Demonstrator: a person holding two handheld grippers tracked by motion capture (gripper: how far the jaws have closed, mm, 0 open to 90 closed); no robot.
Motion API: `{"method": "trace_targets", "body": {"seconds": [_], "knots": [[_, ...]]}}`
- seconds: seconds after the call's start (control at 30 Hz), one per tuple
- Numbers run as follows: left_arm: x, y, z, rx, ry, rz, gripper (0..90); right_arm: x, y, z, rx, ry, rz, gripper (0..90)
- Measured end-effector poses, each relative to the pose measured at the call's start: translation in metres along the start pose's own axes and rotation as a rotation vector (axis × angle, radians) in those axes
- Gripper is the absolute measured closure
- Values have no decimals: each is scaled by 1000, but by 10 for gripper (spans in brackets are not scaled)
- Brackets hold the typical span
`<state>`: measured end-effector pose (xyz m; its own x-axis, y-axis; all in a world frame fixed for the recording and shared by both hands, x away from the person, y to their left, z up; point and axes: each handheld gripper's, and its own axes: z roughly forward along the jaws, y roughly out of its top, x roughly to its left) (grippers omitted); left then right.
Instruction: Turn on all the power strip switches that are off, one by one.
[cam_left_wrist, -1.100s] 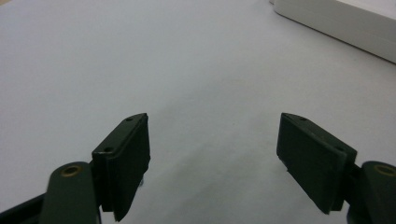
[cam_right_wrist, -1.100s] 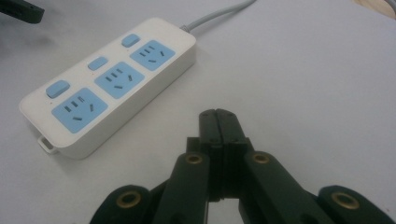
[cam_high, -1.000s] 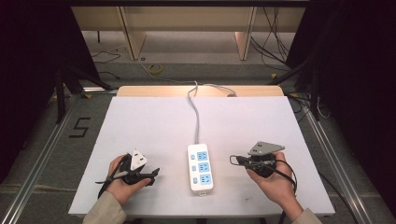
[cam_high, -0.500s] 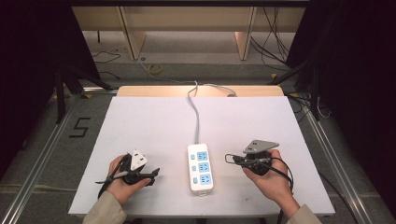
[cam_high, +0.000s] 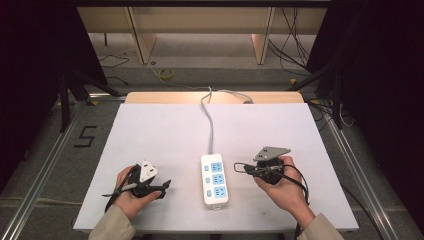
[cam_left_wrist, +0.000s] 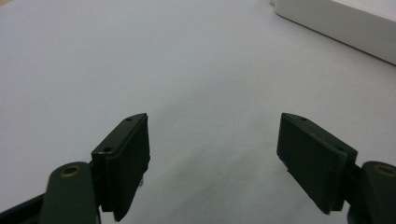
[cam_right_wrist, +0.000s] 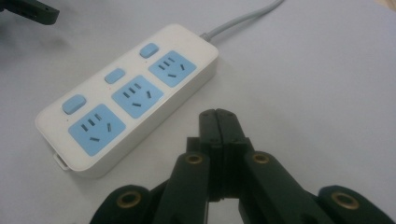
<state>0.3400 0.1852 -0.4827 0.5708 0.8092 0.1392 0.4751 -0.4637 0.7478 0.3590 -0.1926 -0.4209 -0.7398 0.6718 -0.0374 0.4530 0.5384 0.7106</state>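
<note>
A white power strip (cam_high: 214, 179) with three blue sockets and blue switches lies near the table's front edge, its grey cord (cam_high: 210, 122) running to the far side. In the right gripper view the power strip (cam_right_wrist: 128, 95) lies just ahead and left of my right gripper (cam_right_wrist: 217, 116), whose jaws are shut together with nothing between them. From above, my right gripper (cam_high: 239, 168) points left at the strip, a short gap away. My left gripper (cam_high: 166, 186) rests left of the strip; its jaws (cam_left_wrist: 212, 154) stand wide open over bare table, with a corner of the strip (cam_left_wrist: 345, 23) ahead at the right.
The white table (cam_high: 165, 130) has free room across its far half. Beyond the far edge a wooden strip (cam_high: 150, 97) borders the table. Cables lie on the floor around it, and a "5" mark (cam_high: 85, 136) sits on the floor at the left.
My right gripper has shifted slightly left toward the power strip. The left gripper has stayed in place.
</note>
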Motion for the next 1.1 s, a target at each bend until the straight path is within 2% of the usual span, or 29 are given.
{"method": "trace_targets", "body": {"seconds": [1.1], "knots": [[-1,0,0,-1,-3,1,254,7,24,14,18,23,-36,900]]}}
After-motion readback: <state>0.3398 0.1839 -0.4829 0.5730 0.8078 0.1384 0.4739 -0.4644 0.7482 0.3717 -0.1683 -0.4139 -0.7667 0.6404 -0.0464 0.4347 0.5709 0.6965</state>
